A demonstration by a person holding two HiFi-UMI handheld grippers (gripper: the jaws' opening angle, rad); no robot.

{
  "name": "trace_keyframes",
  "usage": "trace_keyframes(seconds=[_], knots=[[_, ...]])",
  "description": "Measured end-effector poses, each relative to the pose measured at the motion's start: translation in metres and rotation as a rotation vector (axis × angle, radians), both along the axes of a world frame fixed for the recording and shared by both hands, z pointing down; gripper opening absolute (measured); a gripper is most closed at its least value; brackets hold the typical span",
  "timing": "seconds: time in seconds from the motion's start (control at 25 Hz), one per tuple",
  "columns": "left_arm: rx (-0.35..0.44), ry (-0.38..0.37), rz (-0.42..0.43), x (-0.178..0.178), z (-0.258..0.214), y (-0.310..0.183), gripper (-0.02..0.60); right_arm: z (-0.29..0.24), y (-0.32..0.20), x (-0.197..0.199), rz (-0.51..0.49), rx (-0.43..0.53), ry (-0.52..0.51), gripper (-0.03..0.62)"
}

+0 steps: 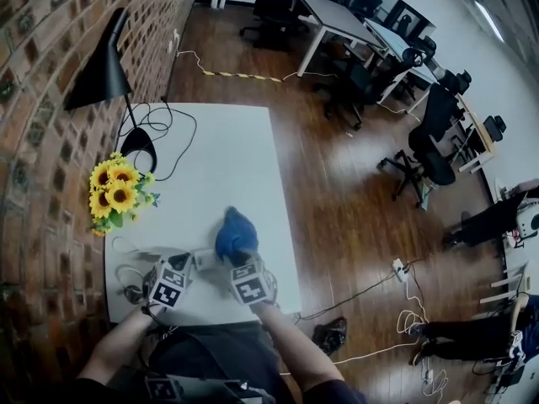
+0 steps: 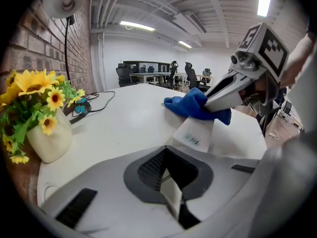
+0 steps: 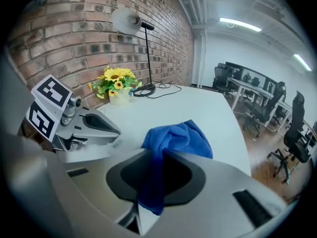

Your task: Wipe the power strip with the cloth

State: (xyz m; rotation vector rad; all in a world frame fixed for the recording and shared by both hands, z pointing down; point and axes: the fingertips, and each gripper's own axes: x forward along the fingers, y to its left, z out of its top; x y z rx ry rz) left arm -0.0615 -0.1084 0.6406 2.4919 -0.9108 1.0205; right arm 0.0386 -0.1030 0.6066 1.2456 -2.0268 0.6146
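Wiping judged begun | cloth (image 3: 176,138) clamped in right hand-held gripper (image 2: 214,102) | left hand-held gripper (image 2: 171,187) closed, empty | next: cloth to be drawn along power strip (image 2: 195,133)

Bright, even light from ceiling strips (image 2: 135,26); fisheye bending and dark corners

We see cloth (image 1: 235,232) deep blue, plain. Power strip (image 2: 198,133) white, small printed label. Table (image 1: 219,150) white. We note left gripper (image 2: 171,195) and right gripper (image 3: 148,202) pale grey, dark grey insets, black-and-white square markers. Sunflowers (image 1: 116,188) yellow, green leaves; vase (image 2: 49,142) cream. Lamp (image 1: 101,66) black. Brick wall (image 1: 42,99) red-brown, pale mortar. Floor (image 1: 337,200) dark brown wood.
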Motion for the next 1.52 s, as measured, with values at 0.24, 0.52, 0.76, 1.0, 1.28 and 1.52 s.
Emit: trace_keyframes(seconds=[0.24, 0.52, 0.76, 1.0, 1.28, 1.52], knots=[[0.004, 0.003, 0.025, -0.001, -0.004, -0.001, 0.008, -0.004, 0.002, -0.036, -0.057, -0.003, -0.027, 0.056], [-0.013, 0.032, 0.032, -0.001, -0.002, 0.001, 0.009, 0.0, 0.004, -0.065, -0.118, -0.045, -0.074, 0.057], [-0.012, 0.035, 0.038, 0.001, -0.006, 0.003, 0.009, -0.004, 0.007, -0.086, -0.164, -0.051, -0.108, 0.057], [-0.018, 0.046, 0.042, 0.002, -0.007, 0.005, 0.008, -0.004, 0.01, -0.089, -0.178, -0.092, -0.124, 0.057], [-0.033, 0.071, 0.034, 0.001, -0.007, 0.003, 0.006, -0.004, 0.006, -0.086, -0.097, -0.144, -0.238, 0.057], [-0.023, 0.072, 0.025, -0.003, -0.006, 0.002, 0.006, -0.003, 0.003, -0.092, -0.092, -0.157, -0.283, 0.057]])
